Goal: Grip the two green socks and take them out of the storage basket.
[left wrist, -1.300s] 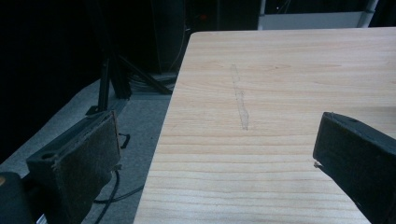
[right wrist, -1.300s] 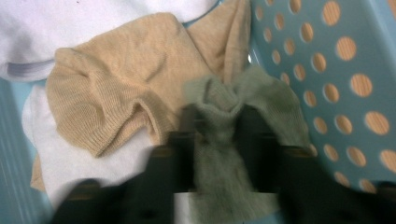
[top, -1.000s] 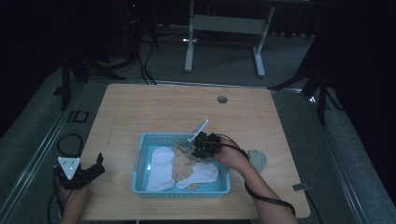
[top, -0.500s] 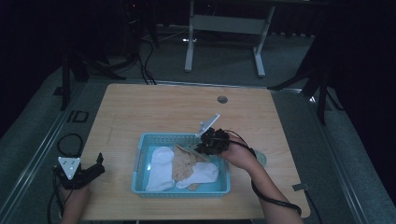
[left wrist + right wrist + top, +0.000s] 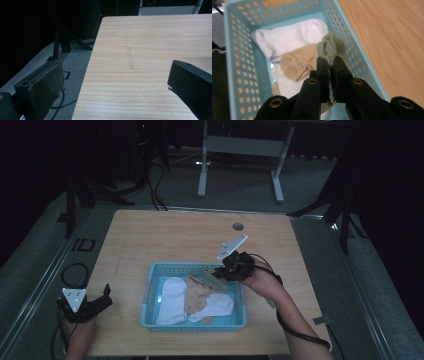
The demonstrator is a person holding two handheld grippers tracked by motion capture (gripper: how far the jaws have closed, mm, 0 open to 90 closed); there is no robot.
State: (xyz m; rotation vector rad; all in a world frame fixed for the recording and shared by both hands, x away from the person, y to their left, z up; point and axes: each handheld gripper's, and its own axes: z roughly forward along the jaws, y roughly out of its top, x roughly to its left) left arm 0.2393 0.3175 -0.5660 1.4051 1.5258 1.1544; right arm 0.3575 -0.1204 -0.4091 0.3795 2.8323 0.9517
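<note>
Right gripper [image 5: 220, 270] is pinching a grey-green sock [image 5: 330, 47], jaws clamped tight, dangling it over the right edge of the blue basket [image 5: 150, 290]. Left gripper [image 5: 102, 296] is idling wide open, holding nothing, at the table's [image 5: 165, 235] front-left corner.

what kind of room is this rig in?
Probably a lab or recording studio, not a home: a lone wooden table in a dark room, black stands and loose cables on grey floor around it, and a white frame behind.
</note>
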